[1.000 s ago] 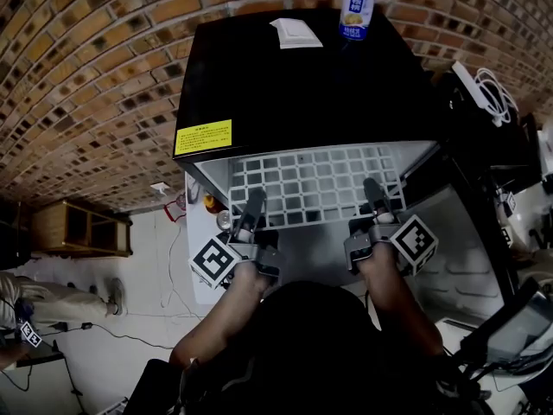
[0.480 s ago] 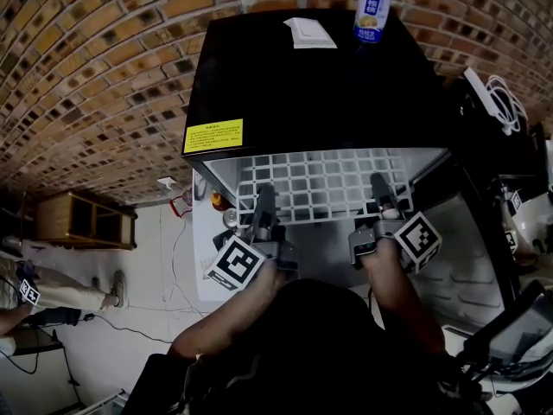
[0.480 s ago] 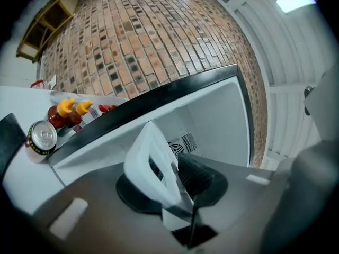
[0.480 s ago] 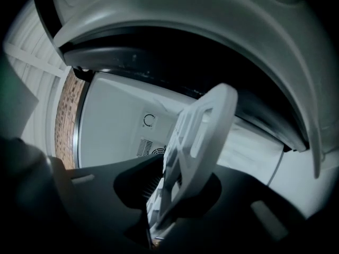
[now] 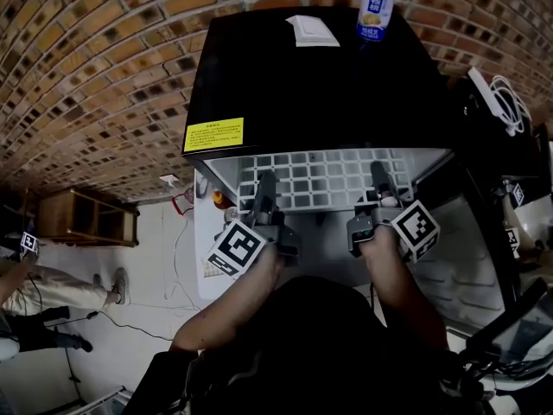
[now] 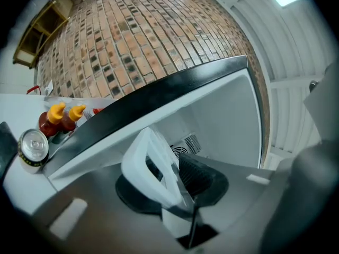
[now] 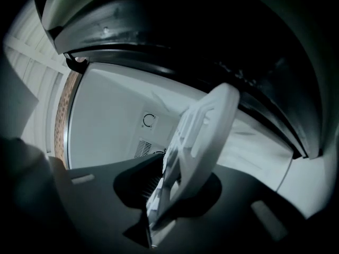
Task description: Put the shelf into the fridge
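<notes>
Reaching into the open front of a black fridge (image 5: 311, 85), both tools meet the near edge of a white grid shelf (image 5: 328, 180), which lies flat and level, most of it already inside the white compartment, with only its front strip showing under the fridge's top. The left gripper (image 6: 169, 187) has the shelf's thick front rim standing between its jaws; those jaws are opening, set a moderate way apart, and the ribbed black pad on one side sits just beside the rim without clamping it. The right gripper (image 7: 172, 189) straddles the same rim farther along, jaws also moderately parted, the rim leaning at a tilt between them and loosely bracketed, not pinched. From the head view the two tools sit side by side at the shelf's front, left one near the left corner, right one near the right corner, each with its marker cube toward the person. Deep inside the compartment a small vent (image 6: 190, 143) shows on the back wall. On top of the fridge stand a tall can (image 5: 376, 7) and a white card (image 5: 313, 30) near the back, and a yellow label (image 5: 213, 134) is stuck at the front left edge. Left of the compartment, two sauce bottles (image 6: 61, 118) with yellow caps and a small can (image 6: 33, 150) sit together. A brick wall (image 5: 104, 67) rises behind.
</notes>
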{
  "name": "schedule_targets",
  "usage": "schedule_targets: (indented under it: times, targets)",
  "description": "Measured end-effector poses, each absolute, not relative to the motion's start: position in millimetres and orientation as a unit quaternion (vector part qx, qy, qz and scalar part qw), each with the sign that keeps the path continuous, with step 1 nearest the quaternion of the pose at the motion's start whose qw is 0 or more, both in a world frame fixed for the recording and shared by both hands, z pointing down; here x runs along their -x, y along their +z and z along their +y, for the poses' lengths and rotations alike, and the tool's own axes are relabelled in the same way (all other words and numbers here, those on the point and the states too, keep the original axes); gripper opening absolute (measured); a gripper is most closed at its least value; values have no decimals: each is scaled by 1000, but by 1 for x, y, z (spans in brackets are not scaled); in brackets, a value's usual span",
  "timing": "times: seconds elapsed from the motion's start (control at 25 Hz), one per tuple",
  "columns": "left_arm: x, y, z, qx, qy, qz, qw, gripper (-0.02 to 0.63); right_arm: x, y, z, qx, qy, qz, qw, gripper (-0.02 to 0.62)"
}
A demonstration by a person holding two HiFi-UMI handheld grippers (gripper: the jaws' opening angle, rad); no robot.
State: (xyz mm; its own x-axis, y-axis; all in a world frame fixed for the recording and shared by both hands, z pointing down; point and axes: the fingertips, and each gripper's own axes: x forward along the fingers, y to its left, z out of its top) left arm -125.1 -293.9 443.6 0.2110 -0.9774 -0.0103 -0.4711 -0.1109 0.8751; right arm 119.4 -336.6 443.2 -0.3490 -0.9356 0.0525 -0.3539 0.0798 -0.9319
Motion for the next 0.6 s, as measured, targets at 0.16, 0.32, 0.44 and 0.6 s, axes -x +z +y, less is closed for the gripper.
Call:
schedule_targets:
  times: [0.16,0.32,0.44,0.6]
  targets:
    - [126,444,-299,-668,-320,-547,389,81,-119,443,-343,491,-468,666,311,77]
    - [125,444,-291,-650,-324,-547,416,76,-121,447,-341,504,-476,654,303,77]
    - [111,443,-287,-661,-313,-525,435,64,-119,444,-344,494,-472,660,312,77]
    - [97,446,-299,-677,-301,-512,435,79,-120,443,-345,493,-470,660,316,77]
